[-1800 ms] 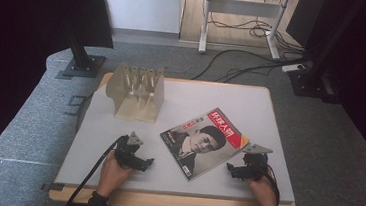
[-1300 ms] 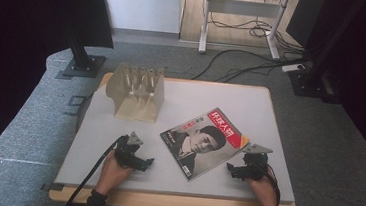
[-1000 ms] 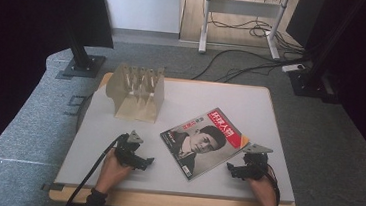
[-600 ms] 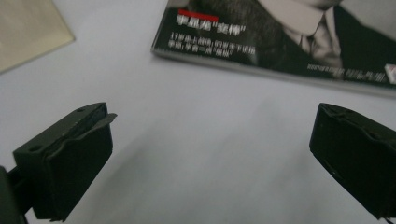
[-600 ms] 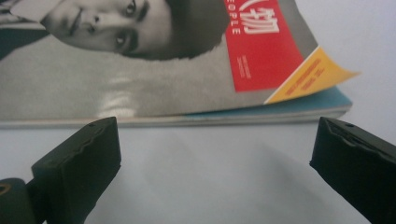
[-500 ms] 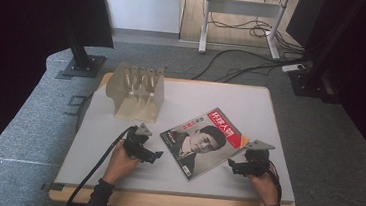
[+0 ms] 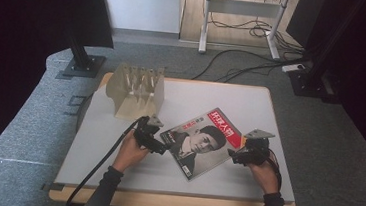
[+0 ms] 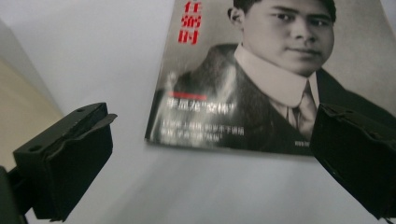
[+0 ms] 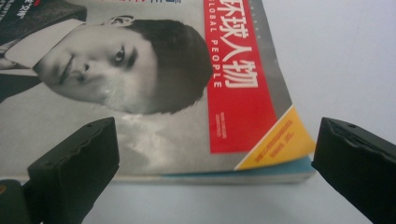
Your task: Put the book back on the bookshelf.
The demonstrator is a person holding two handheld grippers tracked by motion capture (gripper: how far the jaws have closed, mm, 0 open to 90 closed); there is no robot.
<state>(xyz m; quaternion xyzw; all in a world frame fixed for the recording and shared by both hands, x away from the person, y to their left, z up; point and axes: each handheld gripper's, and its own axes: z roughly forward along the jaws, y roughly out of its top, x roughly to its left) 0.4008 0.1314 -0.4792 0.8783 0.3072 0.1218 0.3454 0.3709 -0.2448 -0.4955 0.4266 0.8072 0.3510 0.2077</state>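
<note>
A magazine (image 7: pixel 202 142) with a black-and-white portrait and a red title band lies flat and askew on the white table (image 7: pixel 270 110). My left gripper (image 7: pixel 162 145) is at its left edge, open, with the cover (image 8: pixel 261 93) just ahead between the black jaws (image 8: pixel 215 126). My right gripper (image 7: pixel 235 157) is at the magazine's right corner, also open. In the right gripper view the red and yellow corner (image 9: pixel 243 107) and the page edge lie between the wide-apart jaws (image 9: pixel 217 135). Neither gripper holds anything.
A pale wooden slotted rack (image 7: pixel 137 90) stands at the table's back left. A black cable (image 7: pixel 100 166) trails from the left gripper over the front edge. Dark monitor stands and floor cables surround the table.
Both hands have moved forward from the front edge toward the magazine. The left gripper came up and right to its left edge; the right one shifted slightly closer. The magazine has not moved.
</note>
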